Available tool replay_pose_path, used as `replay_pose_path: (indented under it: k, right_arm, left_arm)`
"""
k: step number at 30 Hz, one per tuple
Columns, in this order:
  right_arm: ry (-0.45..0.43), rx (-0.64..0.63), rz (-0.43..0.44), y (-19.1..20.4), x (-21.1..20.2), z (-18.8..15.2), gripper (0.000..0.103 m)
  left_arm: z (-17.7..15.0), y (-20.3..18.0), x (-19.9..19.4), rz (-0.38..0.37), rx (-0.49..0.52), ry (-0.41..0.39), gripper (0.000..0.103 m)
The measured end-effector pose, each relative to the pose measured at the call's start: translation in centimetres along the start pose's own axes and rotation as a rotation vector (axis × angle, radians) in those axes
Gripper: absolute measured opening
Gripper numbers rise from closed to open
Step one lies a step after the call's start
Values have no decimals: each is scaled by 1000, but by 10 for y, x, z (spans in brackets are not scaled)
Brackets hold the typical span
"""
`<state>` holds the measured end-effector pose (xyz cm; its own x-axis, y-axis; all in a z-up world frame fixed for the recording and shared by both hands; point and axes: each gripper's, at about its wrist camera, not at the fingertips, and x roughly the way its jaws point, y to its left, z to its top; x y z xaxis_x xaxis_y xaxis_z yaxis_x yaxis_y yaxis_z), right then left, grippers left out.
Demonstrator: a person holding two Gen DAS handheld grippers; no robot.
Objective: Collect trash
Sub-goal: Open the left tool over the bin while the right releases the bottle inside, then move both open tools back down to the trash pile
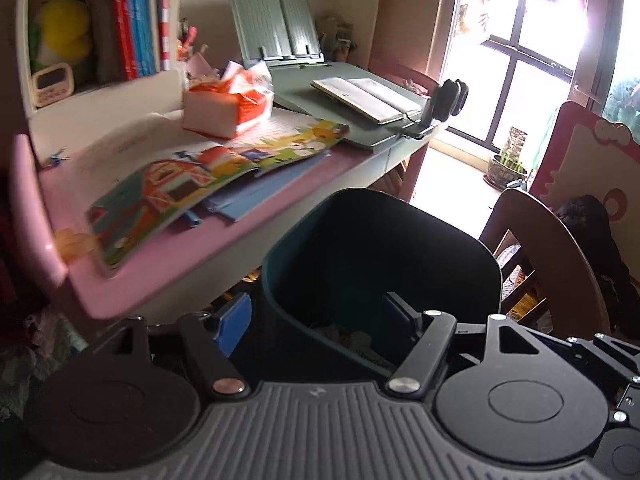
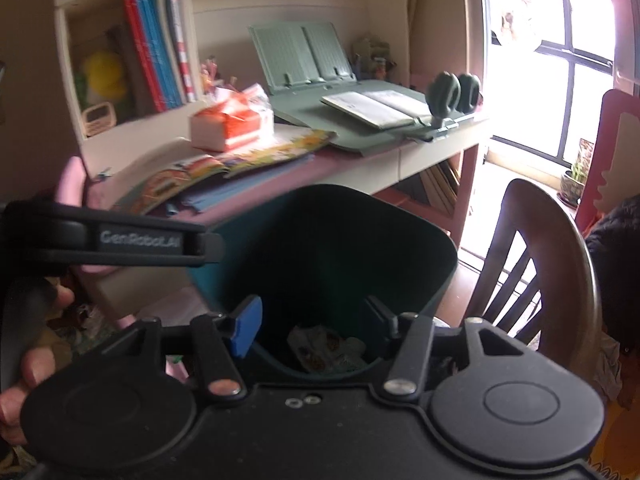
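A dark teal trash bin [image 1: 380, 264] stands on the floor beside the pink desk; it also shows in the right wrist view [image 2: 332, 256]. Crumpled wrappers [image 2: 324, 348] lie at its bottom, faintly visible in the left wrist view [image 1: 344, 334]. My left gripper [image 1: 316, 316] is open and empty over the bin's near rim. My right gripper [image 2: 312, 320] is open and empty above the bin's opening. The left gripper's body [image 2: 108, 240] shows at the left of the right wrist view, held by a hand.
The pink desk [image 1: 160, 248] holds colourful picture books [image 1: 208, 176], an orange tissue pack [image 1: 228, 108], a green book stand [image 1: 276, 28] and an open notebook [image 1: 368, 96]. A shelf of books [image 2: 156, 48] stands behind. A wooden chair [image 2: 532, 256] is right of the bin.
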<state>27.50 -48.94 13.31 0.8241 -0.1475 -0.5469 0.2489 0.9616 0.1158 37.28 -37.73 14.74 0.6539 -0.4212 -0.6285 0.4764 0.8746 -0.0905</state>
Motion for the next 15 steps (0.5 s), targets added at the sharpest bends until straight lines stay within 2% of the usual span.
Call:
replay_pose_path:
  k: [8, 15]
  right_arm:
    - [-35, -53, 91, 39, -50, -13, 58]
    - [-49, -108, 182, 84, -87, -32, 59]
  left_arm:
    - [-35, 33, -73, 52, -15, -32, 72]
    - [-79, 62, -136, 152, -2, -77, 72]
